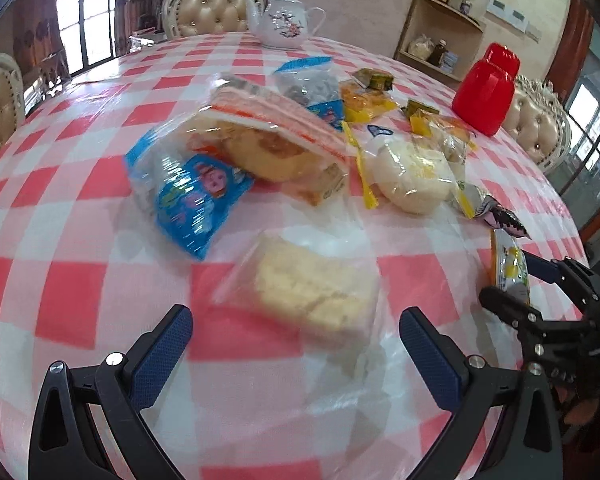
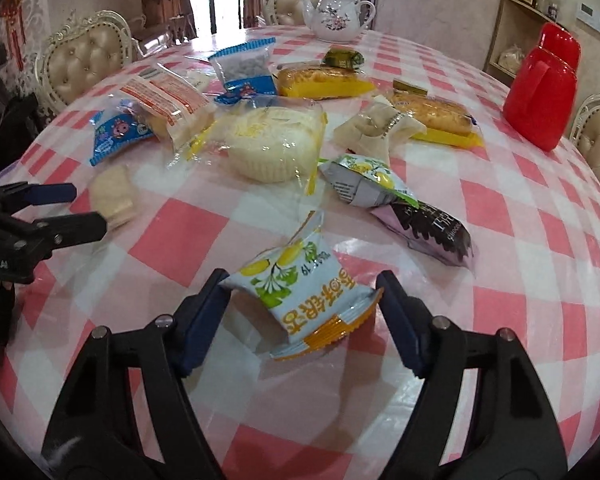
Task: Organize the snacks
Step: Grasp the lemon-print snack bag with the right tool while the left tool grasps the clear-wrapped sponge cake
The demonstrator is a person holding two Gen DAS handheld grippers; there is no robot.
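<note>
A pale-blue snack packet (image 2: 300, 292) printed with yellow fruit and green leaves sits crumpled between my right gripper's (image 2: 302, 280) blue pads, which press on both of its edges. In the left wrist view the same packet (image 1: 508, 268) stands on edge in that gripper (image 1: 514, 282). My left gripper (image 1: 296, 314) is open, its fingers wide on either side of a yellow cake slice in a clear wrapper (image 1: 312, 284), without touching it. From the right wrist view, the left gripper (image 2: 90, 206) straddles that cake (image 2: 114, 196) at the table's left.
Several more wrapped snacks lie mid-table on the pink checked cloth (image 2: 500, 240): blue packets (image 1: 192, 204), a round white cake (image 2: 268, 144), yellow-tray breads (image 2: 324, 80), a dark packet (image 2: 432, 228). A red jug (image 2: 540, 92) stands right, a white teapot (image 2: 336, 12) at the back, chairs around.
</note>
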